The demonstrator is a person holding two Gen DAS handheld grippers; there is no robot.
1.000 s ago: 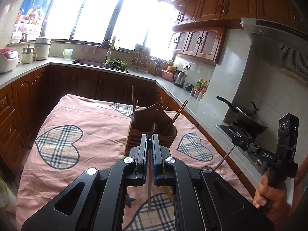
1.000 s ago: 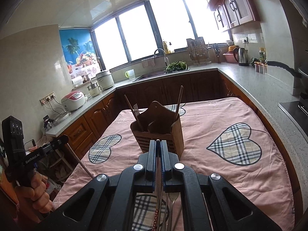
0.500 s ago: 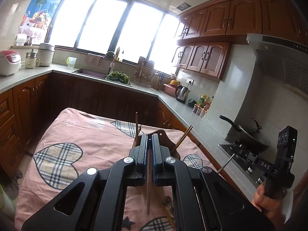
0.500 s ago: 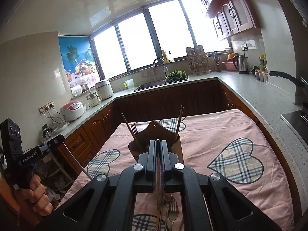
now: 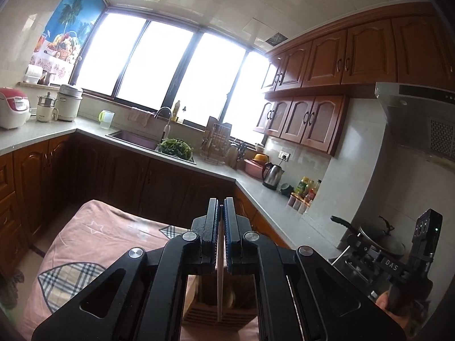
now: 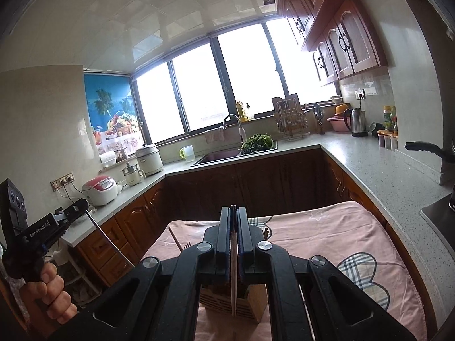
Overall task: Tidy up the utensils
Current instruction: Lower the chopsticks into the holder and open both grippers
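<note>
My left gripper (image 5: 221,202) is shut on a pale wooden chopstick (image 5: 219,284) that hangs straight down from its jaws. Below it a slatted wooden utensil holder (image 5: 199,311) stands on the pink heart-patterned tablecloth (image 5: 99,241). My right gripper (image 6: 233,209) is shut on a second chopstick (image 6: 234,289), which hangs in front of the same holder (image 6: 216,298). Another chopstick (image 6: 175,238) leans out of the holder. The right wrist view shows the left gripper (image 6: 81,206) at the left, held in a hand (image 6: 51,295). The right gripper (image 5: 355,244) appears at the right of the left wrist view.
Wooden cabinets and a grey counter (image 6: 384,170) wrap around the table. A sink with greens (image 5: 173,146), a kettle (image 5: 273,174), a rice cooker (image 5: 12,108) and a wok on the stove (image 5: 378,241) stand on it.
Both grippers have risen and tilted upward with their chopsticks. The holder has slid from the middle of each view to beneath the jaws, and the loose utensils on the cloth have left view.
</note>
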